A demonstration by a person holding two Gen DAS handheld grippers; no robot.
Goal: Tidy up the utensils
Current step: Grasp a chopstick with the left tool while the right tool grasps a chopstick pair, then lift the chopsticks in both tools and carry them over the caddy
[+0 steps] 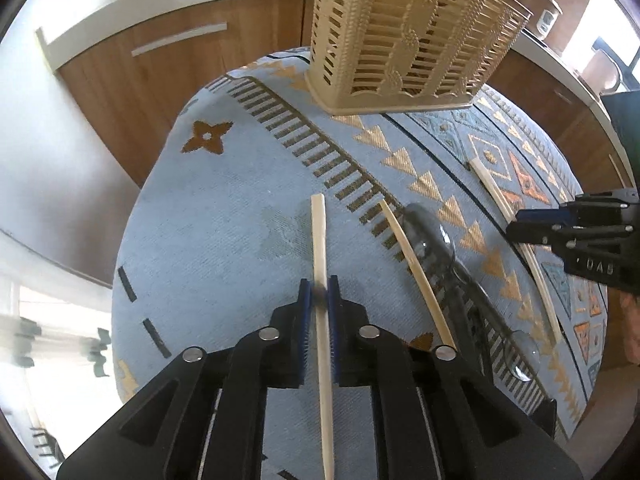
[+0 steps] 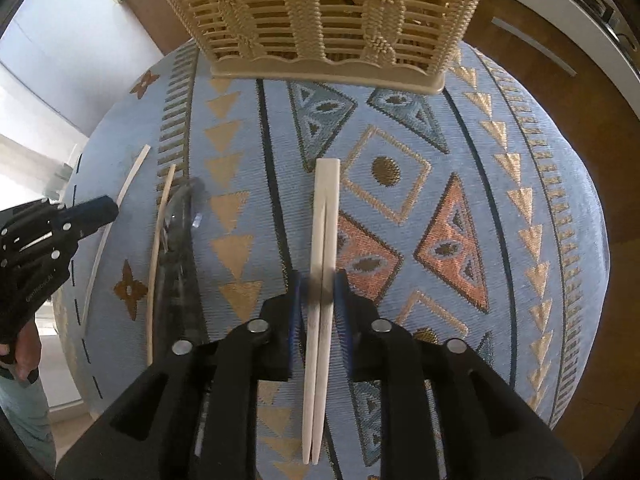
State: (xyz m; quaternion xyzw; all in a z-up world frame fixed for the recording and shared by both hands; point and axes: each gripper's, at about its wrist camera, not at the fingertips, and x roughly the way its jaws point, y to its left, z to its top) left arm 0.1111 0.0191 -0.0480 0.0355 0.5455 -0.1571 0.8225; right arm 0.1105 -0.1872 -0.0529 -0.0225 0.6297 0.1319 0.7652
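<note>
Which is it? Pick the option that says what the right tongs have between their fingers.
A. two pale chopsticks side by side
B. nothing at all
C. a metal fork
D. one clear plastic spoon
A: in the right wrist view the right tongs are closed on a pair of pale chopsticks lying side by side, pointing toward the beige utensil basket.

I see a pale blue cloth (image 2: 400,280) with gold triangles, orange diamonds and dark stripes — a beige slatted basket (image 2: 320,12) on it. Chopsticks (image 2: 322,280) are cream; my grippers (image 1: 319,300) black, blue-padded — cabinets (image 1: 160,60) brown.
</note>
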